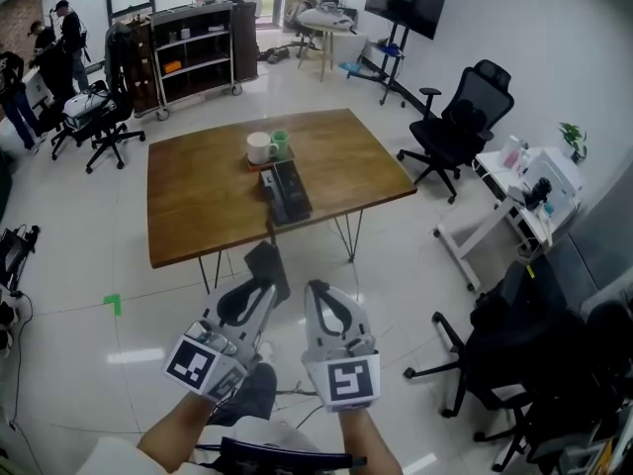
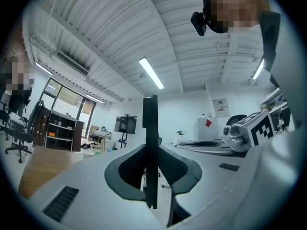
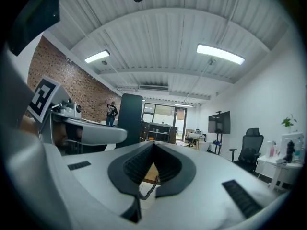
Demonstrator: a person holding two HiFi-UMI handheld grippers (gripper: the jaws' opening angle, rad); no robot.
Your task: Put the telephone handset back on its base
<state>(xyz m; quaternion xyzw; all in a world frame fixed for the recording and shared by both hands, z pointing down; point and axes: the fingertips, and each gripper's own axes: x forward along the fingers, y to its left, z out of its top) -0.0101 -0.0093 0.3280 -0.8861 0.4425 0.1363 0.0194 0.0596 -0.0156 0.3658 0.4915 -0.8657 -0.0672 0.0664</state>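
The left claw (image 1: 263,287) is gripping a flat dark piece (image 1: 267,263), well short of the phone (image 1: 287,192) lying on the counter (image 1: 188,206). The right claw (image 1: 318,290) is pinching shut on nothing. Reaching in, that piece might be bumping the cups (image 1: 267,146) just behind the phone.

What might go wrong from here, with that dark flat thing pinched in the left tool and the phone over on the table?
1. Most of the dark flat piece sticks out beyond the left tool, so it may slip or twist in the grip.
2. The white mug and green cup stand just behind the telephone; an overshoot could knock them over.
3. The telephone lies near the table edge, so a clumsy nudge might push it off.
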